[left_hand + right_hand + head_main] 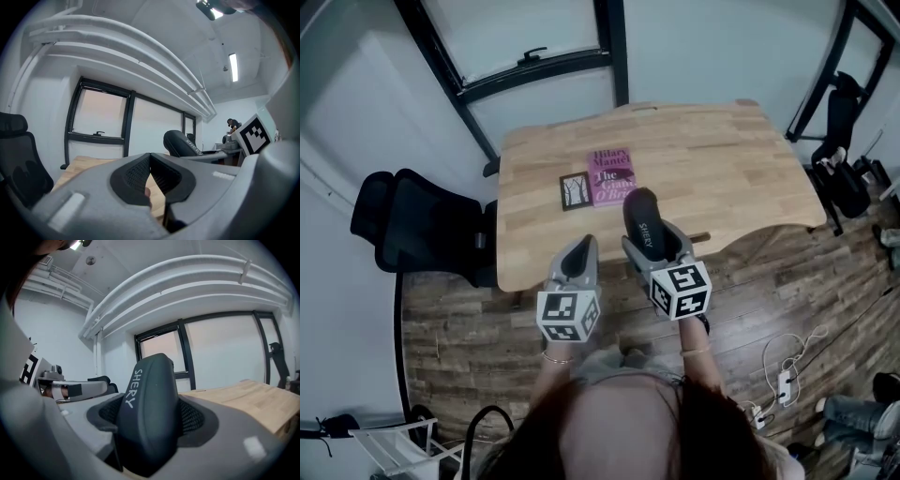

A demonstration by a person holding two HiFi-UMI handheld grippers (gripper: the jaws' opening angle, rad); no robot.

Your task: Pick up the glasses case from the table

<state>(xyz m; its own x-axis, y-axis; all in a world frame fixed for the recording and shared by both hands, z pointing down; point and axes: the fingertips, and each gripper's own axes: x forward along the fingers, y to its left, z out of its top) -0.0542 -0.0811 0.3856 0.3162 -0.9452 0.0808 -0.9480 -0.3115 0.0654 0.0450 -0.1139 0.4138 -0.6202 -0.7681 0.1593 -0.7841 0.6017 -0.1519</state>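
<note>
Right gripper (659, 249): jaws clamped on the glasses case (149, 401), one ribbed pad on each long flank. The case is dark, hard-shelled and rounded, with the white lettering "SHERY" along one edge. The grip sits at its near end, so most of its length projects past the jaw tips. Gripping across the narrow width is probably what lets the pads seat on that curved shell.

Case position: in the right gripper's jaws, not on the table (722, 178). In the right gripper view the wooden top lies beyond and lower, with wall and window behind the case. I judge it lifted clear, near the table's front edge, so the pick-up looks essentially done.

Left gripper (150, 164): jaws together at the tips, nothing between the pads. It is held beside the right gripper and touches neither the case nor the table. It seems to be idle here, since one gripper suffices for so small an object.

On the table: a pink book (611, 176) and, just beside it, a small dark card (575, 190). Both are well apart from the grippers.

Risk: with the grip so far toward one end, the case could pivot or slip.
</note>
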